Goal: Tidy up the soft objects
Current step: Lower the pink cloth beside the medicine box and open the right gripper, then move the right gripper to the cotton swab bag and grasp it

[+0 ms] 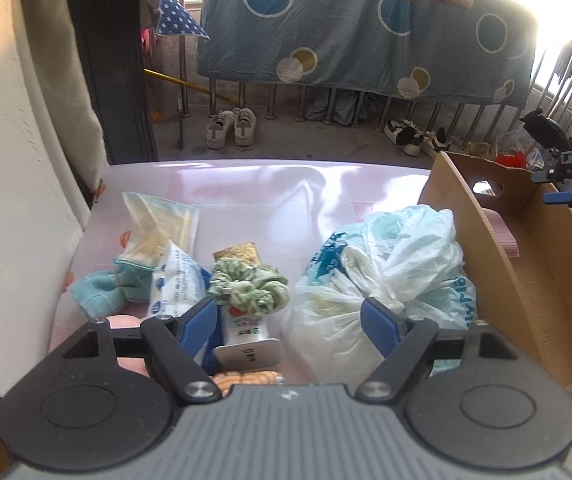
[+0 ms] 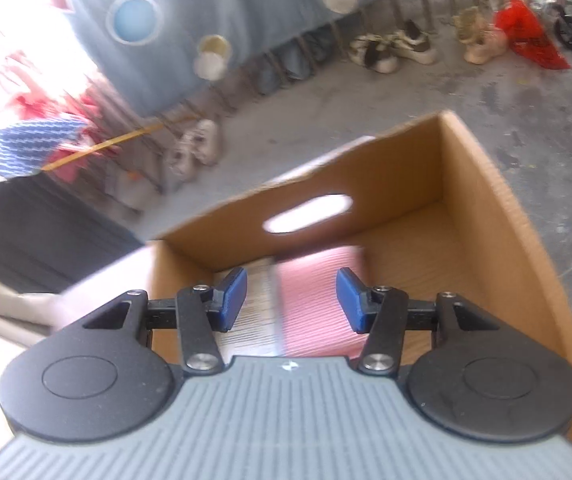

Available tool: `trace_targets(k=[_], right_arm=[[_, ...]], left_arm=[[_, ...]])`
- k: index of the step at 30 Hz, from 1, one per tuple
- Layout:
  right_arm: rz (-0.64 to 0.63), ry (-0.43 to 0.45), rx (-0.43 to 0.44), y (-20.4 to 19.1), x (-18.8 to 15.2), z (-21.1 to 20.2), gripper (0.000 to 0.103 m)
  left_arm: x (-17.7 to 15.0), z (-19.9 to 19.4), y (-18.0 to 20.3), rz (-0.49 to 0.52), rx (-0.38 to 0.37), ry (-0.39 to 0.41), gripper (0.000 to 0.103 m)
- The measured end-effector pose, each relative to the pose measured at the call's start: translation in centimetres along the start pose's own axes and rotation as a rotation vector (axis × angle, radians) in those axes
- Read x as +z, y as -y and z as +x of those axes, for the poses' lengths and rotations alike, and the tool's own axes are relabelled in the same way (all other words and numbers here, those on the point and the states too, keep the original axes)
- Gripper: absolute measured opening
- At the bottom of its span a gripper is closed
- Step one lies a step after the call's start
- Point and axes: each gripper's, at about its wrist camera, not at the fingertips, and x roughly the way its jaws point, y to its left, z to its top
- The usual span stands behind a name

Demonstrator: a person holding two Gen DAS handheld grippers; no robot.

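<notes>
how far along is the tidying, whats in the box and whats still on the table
Done: a pink and white striped cloth lies in the cardboard box.
In hand: nothing. The right gripper is open over the box; the left gripper is open above the table items.
Left on the pink table: white plastic bags, green scrunchie, teal cloth and some packets.

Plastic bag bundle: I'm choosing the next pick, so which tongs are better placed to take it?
Left. The left tongs hang open beside the plastic bag bundle; the right tongs hang empty over the cardboard box.
</notes>
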Motion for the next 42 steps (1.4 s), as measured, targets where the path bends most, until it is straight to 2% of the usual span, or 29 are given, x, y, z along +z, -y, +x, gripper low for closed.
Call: trace_targets(k=[5, 12, 16, 20, 25, 28, 31, 34, 38, 42], right_arm=[[-0.048, -0.041, 0.143, -5.7, -1.8, -2.0, 0.049], [-0.104, -0.184, 0.313, -15.7, -5.6, 0.5, 0.050], [-0.105, -0.270, 0.387, -21.1, -7.5, 3.3, 0.050], [-0.079, -0.356, 0.436, -26.0, -9.3, 7.8, 0.050], [-0.010, -0.449, 0.447, -29.9, -11.0, 15.8, 0.050], [0.054, -0.492, 0.444, -30.7, -11.4, 20.5, 0.049], [0.111, -0.525, 0.431, -30.3, -12.0, 24.7, 0.048], [0.160, -0.563, 0.422, -30.3, -12.8, 27.9, 0.048], [0.154, -0.583, 0.404, -30.8, -13.6, 30.6, 0.048], [0.171, -0.619, 0.397, -30.9, -14.6, 32.9, 0.048]], left_arm=[[-1.3, -3.3, -3.7, -0.009, 0.080, 0.050, 0.080], [-2.3, -5.6, -8.2, -0.090, 0.145, 0.068, 0.080], [-1.3, -5.0, -9.1, -0.137, 0.181, 0.060, 0.080], [1.1, -2.2, -9.1, -0.172, 0.201, 0.044, 0.079], [4.3, 3.7, -8.6, -0.129, 0.267, -0.006, 0.071], [5.9, 7.6, -8.8, -0.083, 0.321, -0.051, 0.065], [6.9, 11.2, -9.7, -0.058, 0.349, -0.097, 0.065], [7.5, 14.4, -10.8, -0.055, 0.332, -0.169, 0.065], [7.8, 17.5, -11.7, -0.034, 0.343, -0.236, 0.065], [8.2, 19.6, -13.0, -0.083, 0.312, -0.284, 0.066]])
